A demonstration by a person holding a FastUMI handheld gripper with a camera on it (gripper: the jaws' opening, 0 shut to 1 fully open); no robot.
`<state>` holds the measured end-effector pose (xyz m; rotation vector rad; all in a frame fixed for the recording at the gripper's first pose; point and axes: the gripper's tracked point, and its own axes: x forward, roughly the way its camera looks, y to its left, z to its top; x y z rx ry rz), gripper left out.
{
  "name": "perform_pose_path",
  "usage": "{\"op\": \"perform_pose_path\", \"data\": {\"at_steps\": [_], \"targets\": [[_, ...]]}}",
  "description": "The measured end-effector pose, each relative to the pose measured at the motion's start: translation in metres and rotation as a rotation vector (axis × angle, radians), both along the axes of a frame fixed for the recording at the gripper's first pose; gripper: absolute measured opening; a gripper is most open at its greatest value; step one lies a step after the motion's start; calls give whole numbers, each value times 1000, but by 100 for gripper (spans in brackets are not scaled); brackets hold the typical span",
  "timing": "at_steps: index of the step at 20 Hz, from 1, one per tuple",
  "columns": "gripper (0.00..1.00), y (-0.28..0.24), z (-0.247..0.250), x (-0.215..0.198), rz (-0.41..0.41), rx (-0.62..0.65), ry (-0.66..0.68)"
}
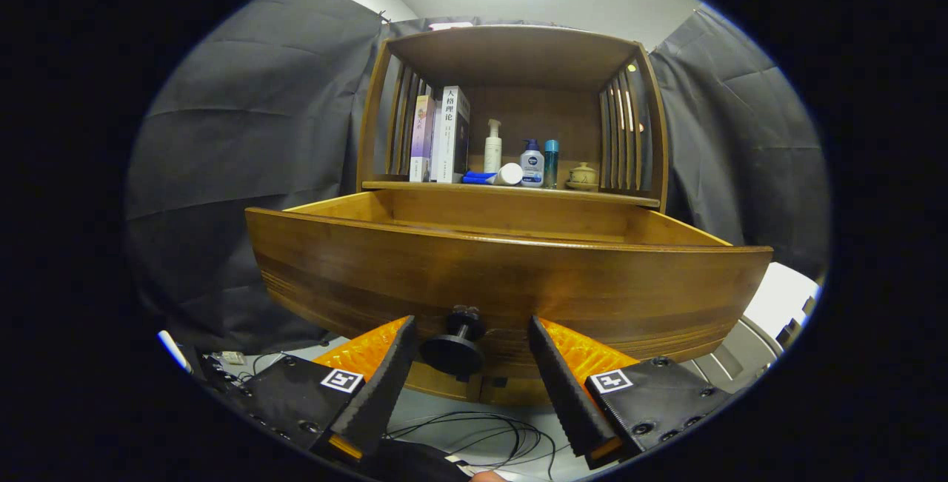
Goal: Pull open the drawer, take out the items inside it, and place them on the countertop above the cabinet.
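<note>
Two fingers (385, 371) sit nearest, orange w/ black ribbed pads, spread wide apart. Gripper (469, 330) holds nothing: the black drawer knob (454, 347) stands in the gap between the tips, touching neither pad. Loose black cables (481, 434) lie on the pale surface below, betw. the fingers.

Drawer (511, 282) is pulled well out toward the camera; its dark wood front fills the space just beyond the tips. Can't tell what's inside, front hides the bottom.

Countertop (511, 193) above, under the cabinet (511, 52) roof, left to right: 3 books (444, 135) upright, 1 blue-and-white tube (492, 175) lying flat, 1 white pump bottle (492, 146), 1 small bottle w/ blue cap (532, 163), 1 teal bottle (552, 162), 1 small lidded pot (582, 177).
</note>
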<state>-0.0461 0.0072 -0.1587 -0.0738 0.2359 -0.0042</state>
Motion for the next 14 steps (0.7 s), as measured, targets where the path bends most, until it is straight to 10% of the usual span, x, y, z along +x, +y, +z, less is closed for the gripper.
{"op": "perform_pose_path", "data": {"at_steps": [14], "targets": [[98, -7, 2, 16, -63, -27, -24]]}}
